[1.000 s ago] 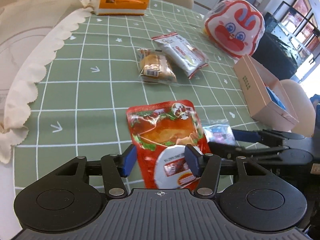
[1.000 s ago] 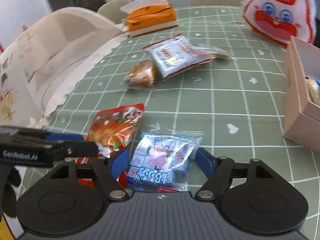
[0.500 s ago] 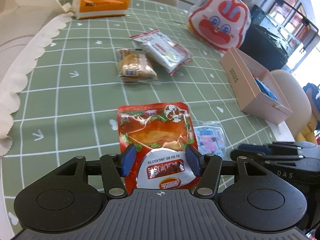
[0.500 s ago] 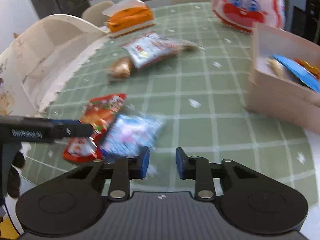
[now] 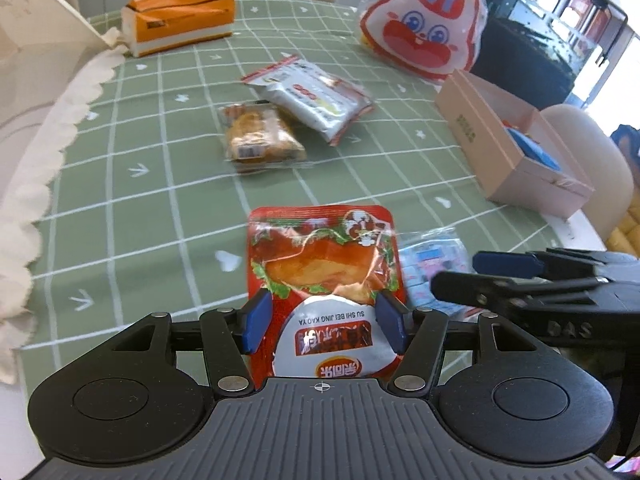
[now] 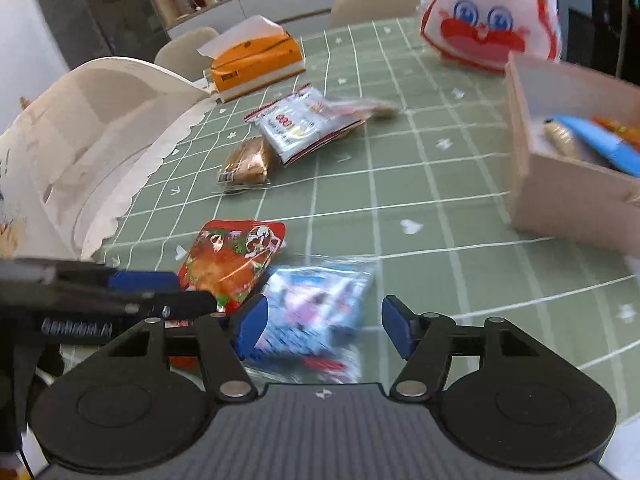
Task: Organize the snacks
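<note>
A red snack pouch [image 5: 324,280] lies flat on the green checked tablecloth [image 5: 160,184]; my left gripper [image 5: 322,320] is open with its blue pads on either side of the pouch's near end. The pouch also shows in the right wrist view [image 6: 232,260]. A blue and pink candy bag [image 6: 316,308] lies beside it, between the open pads of my right gripper [image 6: 322,330]. In the left wrist view the candy bag [image 5: 430,260] is partly hidden behind the right gripper's fingers [image 5: 504,264]. A tan cardboard box [image 6: 572,184] holds several snacks.
A bread packet [image 5: 260,140] and a white snack bag [image 5: 316,98] lie mid-table. An orange tissue box [image 5: 180,20] and a rabbit-face bag [image 5: 424,28] stand at the back. A white scalloped cake box [image 6: 88,152] fills the left side. Chairs ring the table.
My right gripper shut half a second ago while swinging away, and now stands open again around the candy bag. The left gripper has stayed open over the red pouch.
</note>
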A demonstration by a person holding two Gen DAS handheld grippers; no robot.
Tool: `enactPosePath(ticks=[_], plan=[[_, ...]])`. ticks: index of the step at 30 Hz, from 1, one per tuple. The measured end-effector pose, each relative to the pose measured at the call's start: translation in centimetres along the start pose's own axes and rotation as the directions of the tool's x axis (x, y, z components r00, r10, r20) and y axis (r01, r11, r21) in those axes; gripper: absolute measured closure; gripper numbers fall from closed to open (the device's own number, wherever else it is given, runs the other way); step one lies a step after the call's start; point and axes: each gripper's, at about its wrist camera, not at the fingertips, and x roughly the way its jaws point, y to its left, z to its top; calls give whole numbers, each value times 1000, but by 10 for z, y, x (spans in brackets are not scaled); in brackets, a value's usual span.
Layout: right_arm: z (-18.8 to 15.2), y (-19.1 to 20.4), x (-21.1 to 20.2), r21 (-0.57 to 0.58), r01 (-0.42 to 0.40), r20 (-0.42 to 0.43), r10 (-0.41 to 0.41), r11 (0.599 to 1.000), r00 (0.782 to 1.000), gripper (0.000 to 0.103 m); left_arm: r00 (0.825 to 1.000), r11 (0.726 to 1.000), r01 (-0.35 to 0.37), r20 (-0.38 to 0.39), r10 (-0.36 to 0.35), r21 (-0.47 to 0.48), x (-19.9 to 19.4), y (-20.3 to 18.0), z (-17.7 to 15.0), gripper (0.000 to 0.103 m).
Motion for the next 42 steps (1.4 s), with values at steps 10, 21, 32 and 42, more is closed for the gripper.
enactPosePath(ticks=[10,21,32,42], plan=[[0,24,10,-104,64,-26,-67,992,997,44,1000,1000,-16,4,16,-7,-7,23,2,38],[-28,-55,-37,-5,273,-47,-273,962,961,58,997,997,78,-5,-78,-7,6,19,9,40],[-30,-11,-34,-30,138,56,-136,990,989,36,1000,999,3,0,-3,45,6,14,12,38],[-15,42,17,-131,122,23,-120,984,992,36,1000,999,30,9,-29,-19,-9,40,9,42]])
